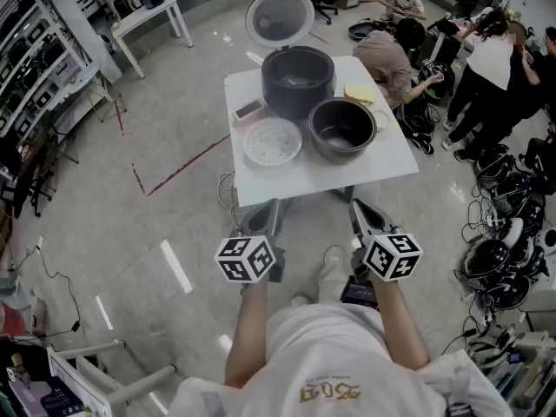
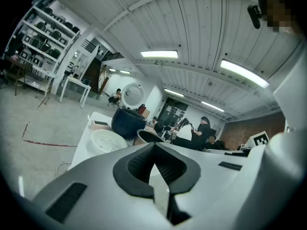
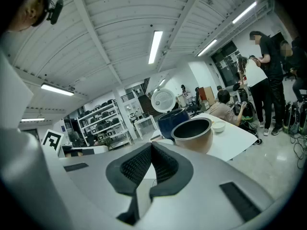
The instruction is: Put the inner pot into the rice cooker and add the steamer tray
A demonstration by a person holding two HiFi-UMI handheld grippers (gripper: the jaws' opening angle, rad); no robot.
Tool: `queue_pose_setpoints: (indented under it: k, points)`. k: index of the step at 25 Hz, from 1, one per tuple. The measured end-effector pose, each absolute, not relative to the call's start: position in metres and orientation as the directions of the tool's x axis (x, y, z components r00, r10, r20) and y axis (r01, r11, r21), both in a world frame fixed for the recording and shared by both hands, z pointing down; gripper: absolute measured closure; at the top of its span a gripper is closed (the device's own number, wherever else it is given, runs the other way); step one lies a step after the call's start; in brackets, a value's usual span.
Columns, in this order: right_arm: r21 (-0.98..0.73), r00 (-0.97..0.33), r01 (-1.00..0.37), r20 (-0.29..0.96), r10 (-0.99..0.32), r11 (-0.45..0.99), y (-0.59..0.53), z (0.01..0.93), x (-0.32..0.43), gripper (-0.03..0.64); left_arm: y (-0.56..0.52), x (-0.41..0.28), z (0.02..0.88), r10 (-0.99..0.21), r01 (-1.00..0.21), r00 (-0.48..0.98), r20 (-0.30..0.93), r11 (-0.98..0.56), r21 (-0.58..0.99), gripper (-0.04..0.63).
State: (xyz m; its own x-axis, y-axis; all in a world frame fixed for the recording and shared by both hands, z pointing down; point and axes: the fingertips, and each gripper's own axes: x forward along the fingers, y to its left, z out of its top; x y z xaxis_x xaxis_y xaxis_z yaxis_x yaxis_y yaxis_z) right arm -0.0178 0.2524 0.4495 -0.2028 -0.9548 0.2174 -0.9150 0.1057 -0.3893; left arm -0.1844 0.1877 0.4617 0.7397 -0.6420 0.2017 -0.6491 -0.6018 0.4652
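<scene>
A dark rice cooker (image 1: 298, 78) stands on the white table (image 1: 391, 163) with its round lid (image 1: 280, 16) swung up. The empty inner pot (image 1: 341, 129) sits in front of it to the right. The white steamer tray (image 1: 272, 141) lies to the pot's left. Both grippers hang below the table's near edge, apart from everything. My left gripper (image 1: 274, 214) is shut and empty, and my right gripper (image 1: 360, 208) is shut and empty too. The left gripper view shows shut pads (image 2: 144, 163), the tray (image 2: 108, 141) and cooker (image 2: 128, 122). The right gripper view shows the pot (image 3: 193, 133) and cooker (image 3: 172, 119).
A small box (image 1: 248, 109), a yellow pad (image 1: 359, 93) and a small bowl (image 1: 382, 118) also lie on the table. People sit and stand at the back right (image 1: 486, 68). Cables and gear (image 1: 504, 233) crowd the floor on the right. Shelves (image 1: 35, 68) line the left.
</scene>
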Motion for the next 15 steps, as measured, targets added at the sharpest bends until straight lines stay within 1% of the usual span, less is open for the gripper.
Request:
queue_pose_setpoints:
  k: [9, 11, 13, 14, 15]
  points:
    - [-0.388, -0.210, -0.915, 0.213, -0.954, 0.114, 0.267, 0.446, -0.015, 0.606, 0.198, -0.179, 0.458, -0.639, -0.640, 0.745, 0.190, -0.604, 0.475, 0.578]
    - [-0.399, -0.216, -0.908, 0.187, -0.958, 0.127, 0.270, 0.443, -0.012, 0.606, 0.201, -0.175, 0.457, -0.635, -0.635, 0.750, 0.185, -0.612, 0.471, 0.579]
    - [-0.428, -0.239, -0.890, 0.148, -0.960, 0.155, 0.274, 0.438, -0.010, 0.606, 0.204, -0.171, 0.450, -0.625, -0.605, 0.768, 0.143, -0.633, 0.483, 0.576]
    - [-0.448, -0.255, -0.878, 0.135, -0.957, 0.171, 0.275, 0.435, -0.008, 0.605, 0.204, -0.169, 0.446, -0.618, -0.584, 0.778, 0.116, -0.642, 0.497, 0.514]
    - [-0.465, -0.270, -0.866, 0.128, -0.954, 0.183, 0.276, 0.434, -0.006, 0.568, 0.203, -0.167, 0.444, -0.613, -0.569, 0.783, 0.100, -0.644, 0.511, 0.419]
